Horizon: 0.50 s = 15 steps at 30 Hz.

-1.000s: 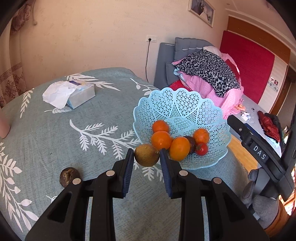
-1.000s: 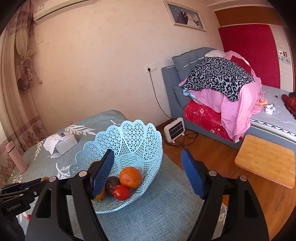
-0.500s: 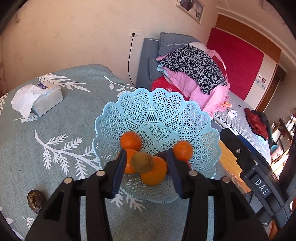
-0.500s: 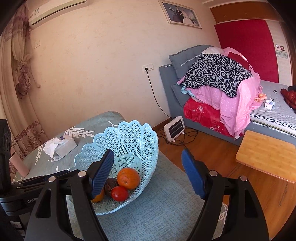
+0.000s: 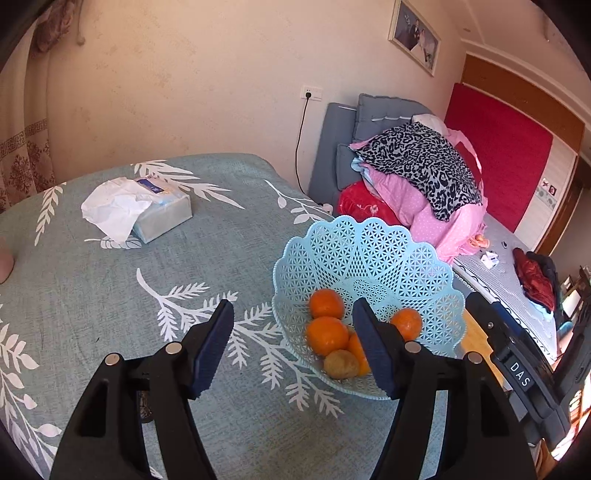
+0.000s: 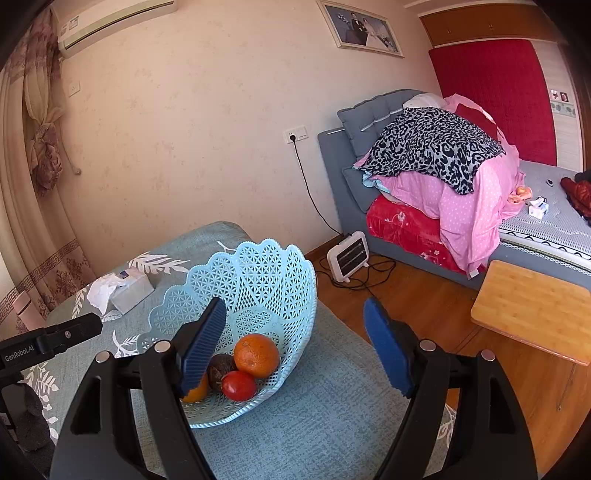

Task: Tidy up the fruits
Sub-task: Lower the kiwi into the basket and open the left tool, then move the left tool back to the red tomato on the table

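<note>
Sunlit cream walls (image 6: 184, 129) carry a framed photograph (image 6: 360, 27) and an air conditioner (image 6: 114, 24). A grey bed (image 6: 546, 229) piled with pink bedding (image 6: 465, 192) stands on a wooden floor (image 6: 424, 306), beside a small white heater (image 6: 348, 256).

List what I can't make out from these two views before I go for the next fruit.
- Dark fruit on the tablecloth, left wrist view: mostly hidden behind the left gripper, whose jaws are opening with nothing between them.
- Orange in the blue basket, right wrist view: mostly covered by a finger of the right gripper.
- Pink object at the left edge, left wrist view: cut off; unidentifiable.
</note>
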Motion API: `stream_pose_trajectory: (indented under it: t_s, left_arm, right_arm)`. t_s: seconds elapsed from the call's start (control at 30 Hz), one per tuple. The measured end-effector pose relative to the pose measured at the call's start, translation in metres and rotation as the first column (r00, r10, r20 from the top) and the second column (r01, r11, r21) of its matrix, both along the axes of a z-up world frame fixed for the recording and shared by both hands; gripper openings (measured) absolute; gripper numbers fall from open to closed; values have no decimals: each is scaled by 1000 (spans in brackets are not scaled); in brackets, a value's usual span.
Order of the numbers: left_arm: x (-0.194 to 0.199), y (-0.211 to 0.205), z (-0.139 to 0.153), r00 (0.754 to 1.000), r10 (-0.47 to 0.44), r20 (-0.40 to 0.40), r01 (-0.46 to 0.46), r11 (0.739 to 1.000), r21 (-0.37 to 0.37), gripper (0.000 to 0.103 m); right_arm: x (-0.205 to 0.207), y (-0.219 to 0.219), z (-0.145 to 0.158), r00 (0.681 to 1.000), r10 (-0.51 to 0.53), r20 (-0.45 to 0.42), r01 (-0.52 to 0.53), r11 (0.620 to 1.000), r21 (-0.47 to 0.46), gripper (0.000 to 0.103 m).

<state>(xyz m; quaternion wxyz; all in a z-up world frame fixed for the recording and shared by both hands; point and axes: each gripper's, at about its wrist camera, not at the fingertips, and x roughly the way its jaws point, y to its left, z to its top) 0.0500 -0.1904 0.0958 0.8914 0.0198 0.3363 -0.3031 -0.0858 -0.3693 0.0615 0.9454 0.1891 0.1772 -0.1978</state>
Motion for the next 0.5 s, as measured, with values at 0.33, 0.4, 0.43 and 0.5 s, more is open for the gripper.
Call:
stream_pose_trajectory:
  t_s: [0.33, 0.4, 0.43, 0.5]
  left_arm:
    - [-5, 49, 9, 997, 71, 5, -71, 997, 18, 71]
    - [-9, 59, 10, 997, 81, 7, -81, 996, 21, 71]
    - [-12, 65, 11, 996, 86, 9, -86, 996, 23, 71]
    - [-18, 75, 10, 996, 93, 13, -93, 995, 28, 71]
  right_arm:
    - [3, 1, -1, 1000, 1, -7, -1, 1000, -6, 79]
    - [3, 1, -1, 1000, 0, -8, 0, 1000, -6, 79]
    - [3, 1, -1, 1000, 0, -7, 0, 1000, -5, 79]
    - [3, 1, -1, 1000, 1, -9, -1, 1000, -6, 79]
